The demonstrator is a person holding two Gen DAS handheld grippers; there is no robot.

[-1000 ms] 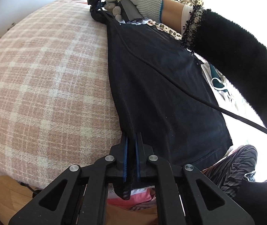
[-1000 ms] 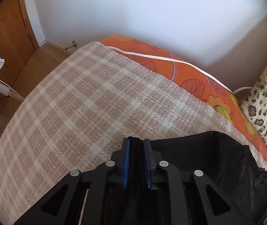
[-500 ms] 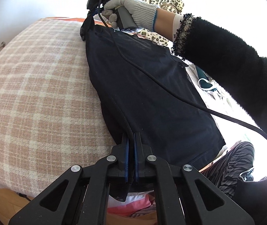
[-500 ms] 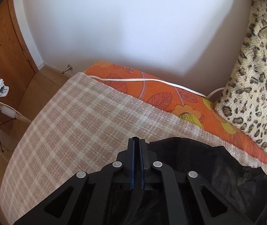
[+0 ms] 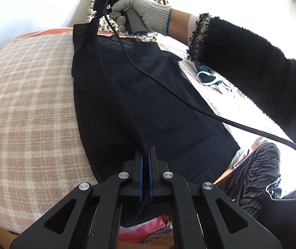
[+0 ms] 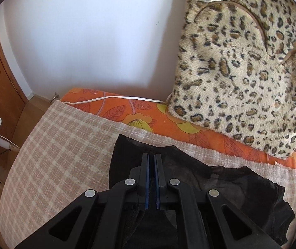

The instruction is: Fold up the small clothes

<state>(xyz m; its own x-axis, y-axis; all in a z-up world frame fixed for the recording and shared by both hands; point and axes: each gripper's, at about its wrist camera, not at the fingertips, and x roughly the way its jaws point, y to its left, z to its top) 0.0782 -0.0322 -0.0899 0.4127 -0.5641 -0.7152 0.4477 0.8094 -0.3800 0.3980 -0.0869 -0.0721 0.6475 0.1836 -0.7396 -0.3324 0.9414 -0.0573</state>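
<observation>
Left gripper (image 5: 146, 157): your jaws are pinched together on the near edge of the black garment (image 5: 158, 108).
Right gripper (image 6: 152, 166): your jaws are pinched together on the far edge of the same garment, near the leopard cushion (image 6: 241, 62).
Garment's place: you hold it stretched between the two tools, its lower side draped on the checked blanket (image 5: 27, 103).
Slip risk: the cloth looks thin and slick, so if you pull the two edges apart too hard, one may slide out of its pads.
Snag risk: the black cable (image 5: 168, 89) lies across the cloth; it may drag a crease into your fold.
Skew risk: if one hand leads the other, the edges may land uneven.
Count, garments held: one.
Count, grippers: two.
Count, gloved hand (image 5: 139, 8) in view: one.
Count, other clothes: a teal and white piece (image 5: 208, 78), plus pink cloth (image 5: 148, 232) at the near edge.
</observation>
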